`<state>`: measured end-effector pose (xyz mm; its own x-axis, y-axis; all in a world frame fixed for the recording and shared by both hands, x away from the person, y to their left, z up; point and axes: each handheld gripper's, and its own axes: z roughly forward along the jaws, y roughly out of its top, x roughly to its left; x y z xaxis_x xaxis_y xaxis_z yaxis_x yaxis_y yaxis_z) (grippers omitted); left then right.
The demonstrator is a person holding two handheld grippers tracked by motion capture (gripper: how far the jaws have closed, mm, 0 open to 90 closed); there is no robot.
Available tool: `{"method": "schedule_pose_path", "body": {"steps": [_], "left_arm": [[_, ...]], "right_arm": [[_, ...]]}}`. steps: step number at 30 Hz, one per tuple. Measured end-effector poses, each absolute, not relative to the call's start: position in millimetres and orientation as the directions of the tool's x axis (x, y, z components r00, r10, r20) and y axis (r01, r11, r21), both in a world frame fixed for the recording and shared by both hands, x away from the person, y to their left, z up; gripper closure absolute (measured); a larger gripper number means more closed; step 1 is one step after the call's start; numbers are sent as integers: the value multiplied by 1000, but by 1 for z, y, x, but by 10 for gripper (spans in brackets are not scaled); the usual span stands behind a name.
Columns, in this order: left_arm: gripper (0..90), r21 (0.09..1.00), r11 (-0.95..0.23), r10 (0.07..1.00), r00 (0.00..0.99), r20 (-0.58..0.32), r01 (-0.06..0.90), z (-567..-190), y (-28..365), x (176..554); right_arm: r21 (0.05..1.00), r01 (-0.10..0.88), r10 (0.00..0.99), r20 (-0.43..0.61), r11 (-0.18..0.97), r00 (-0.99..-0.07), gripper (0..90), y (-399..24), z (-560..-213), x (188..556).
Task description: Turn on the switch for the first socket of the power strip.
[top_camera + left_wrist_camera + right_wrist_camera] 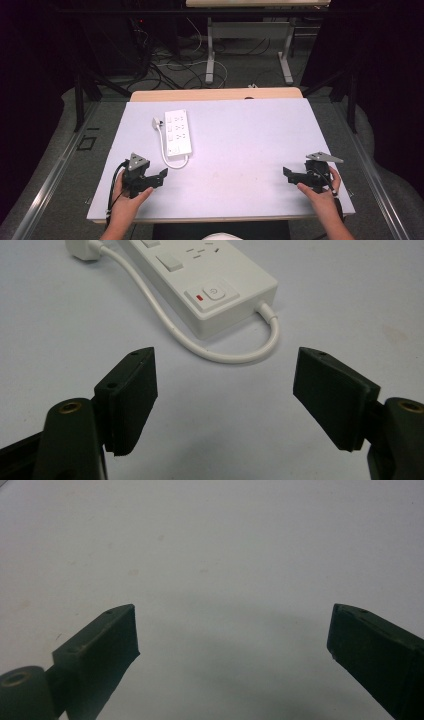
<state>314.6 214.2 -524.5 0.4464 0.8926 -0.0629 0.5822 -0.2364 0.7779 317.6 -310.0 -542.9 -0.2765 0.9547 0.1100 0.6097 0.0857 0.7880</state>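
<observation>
Power strip: one white power strip (178,132) lies flat on the white table top (250,135), in its left half and toward the far edge, long side running away from the person.
Sockets and switches: in the high view, two columns of sockets run along the strip; too small there to count. In the left gripper view, one round power button with a small red mark beside it sits at the near end of the strip (200,275), and two rectangular rocker switches lie beyond it.
Cord: one white cord (220,356) leaves the strip's near end, loops round just in front of it and runs back along its left side.
Plug: one white plug (157,121) rests on the table just left of the strip's far half, touching nothing else that I can make out.
Left gripper: one, the left gripper (161,176), held just short of the strip's near end, jaws pointing toward the cord loop, parted with nothing between them.
Right gripper: one, the right gripper (288,173), well to the right of the strip near the table's front right corner, jaws spread wide over bare table, gripping nothing.
Hands: two, one on each gripper, both coming in from the near edge.
</observation>
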Motion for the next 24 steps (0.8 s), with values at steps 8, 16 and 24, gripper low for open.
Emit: {"method": "schedule_pose_path", "body": {"steps": [8,16,24], "left_arm": [[270,774,-190,894,432,-117,604,-515,215,322],[295,769,-147,895,415,-165,623,-505,216,331],[319,760,-156,895,415,-162,632,-494,215,337]], "right_arm": [[784,617,954,127,71,-272,60,-310,-543,317],[780,623,952,141,62,-271,63,-309,-544,318],[774,631,949,162,47,-269,67,-308,-545,318]]}}
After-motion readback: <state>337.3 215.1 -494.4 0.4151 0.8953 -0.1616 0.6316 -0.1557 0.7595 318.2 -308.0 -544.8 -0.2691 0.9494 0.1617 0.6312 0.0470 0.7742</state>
